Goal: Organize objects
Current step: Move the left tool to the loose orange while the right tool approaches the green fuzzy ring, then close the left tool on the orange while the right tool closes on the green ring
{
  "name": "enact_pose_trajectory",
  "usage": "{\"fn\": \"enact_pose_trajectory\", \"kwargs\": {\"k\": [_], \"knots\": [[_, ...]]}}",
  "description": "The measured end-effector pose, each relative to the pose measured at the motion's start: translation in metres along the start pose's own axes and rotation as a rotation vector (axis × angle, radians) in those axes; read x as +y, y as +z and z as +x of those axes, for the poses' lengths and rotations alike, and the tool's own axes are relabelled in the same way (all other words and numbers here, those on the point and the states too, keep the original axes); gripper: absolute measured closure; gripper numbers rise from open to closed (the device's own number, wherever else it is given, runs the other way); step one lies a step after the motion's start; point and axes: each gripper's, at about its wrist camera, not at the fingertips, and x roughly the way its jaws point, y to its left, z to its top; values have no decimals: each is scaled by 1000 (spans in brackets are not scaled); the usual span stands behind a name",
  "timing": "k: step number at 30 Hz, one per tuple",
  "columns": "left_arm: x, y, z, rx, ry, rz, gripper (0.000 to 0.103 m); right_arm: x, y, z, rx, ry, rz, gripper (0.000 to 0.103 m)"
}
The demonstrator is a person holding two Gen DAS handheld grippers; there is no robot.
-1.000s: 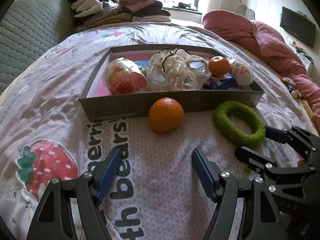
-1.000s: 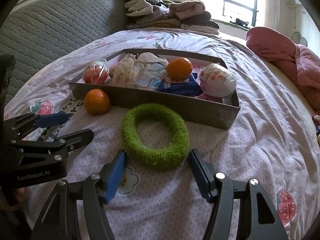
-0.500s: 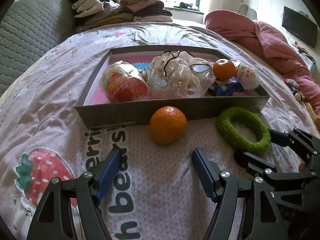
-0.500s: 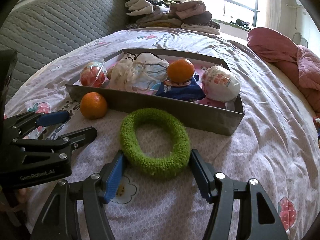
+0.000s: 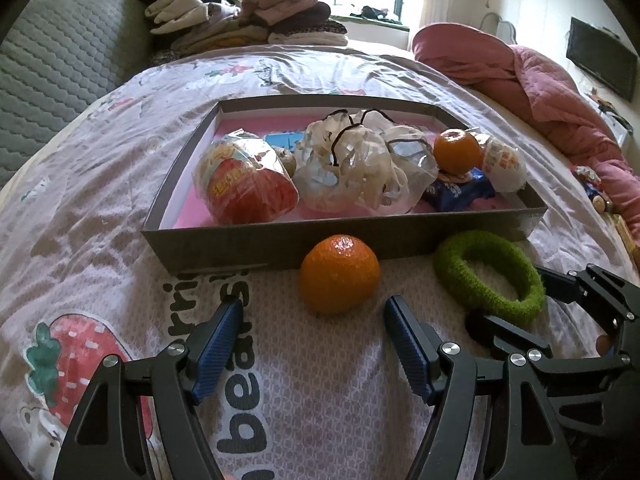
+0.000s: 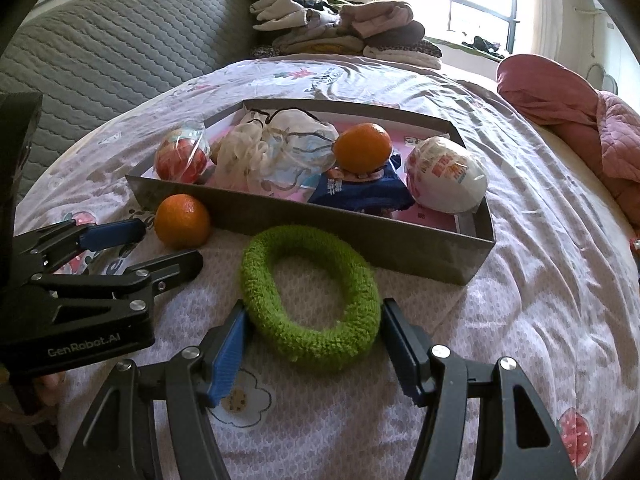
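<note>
A bed with a printed strawberry bedspread [image 5: 100, 200] fills both views, a grey quilted headboard to the left, folded clothes [image 5: 240, 20] piled at the far end by a window, and a pink quilt [image 5: 560, 92] bunched on the right; a shallow grey box [image 5: 280, 240] with a pink floor sits on the bedspread, holding a red-and-clear wrapped snack [image 5: 244, 184], a crumpled plastic bag [image 5: 360, 168], an orange [image 5: 457, 151] perched on a blue packet [image 5: 456, 192], and a white egg-shaped package [image 5: 505, 164]. A second, loose orange [image 5: 340, 274] lies on the bedspread just outside the box's near wall; the left gripper [image 5: 312, 320] stands wide, nothing between its jaws, this orange just ahead of the tips and slightly toward the right finger. A green fuzzy ring [image 6: 310, 296] lies flat near the same wall; the right gripper [image 6: 314, 324] is spread around its near half, the blue pads just beside the ring's sides; whether they press on it I cannot tell.
</note>
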Motion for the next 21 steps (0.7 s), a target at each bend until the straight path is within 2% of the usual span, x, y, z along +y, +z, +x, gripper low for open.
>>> {"fn": "enact_pose_trajectory", "kwargs": {"k": [9,16,21], "knots": [[1,6,7,2,-18,-8,28,2,8,6,-4,13,-8,43],[-2,10,9,0,-30,2,29,1,13,9,-5,26,6,55],[-3,11,11,-4,-33,5,38,0,15,11,-1,32,12,65]]}}
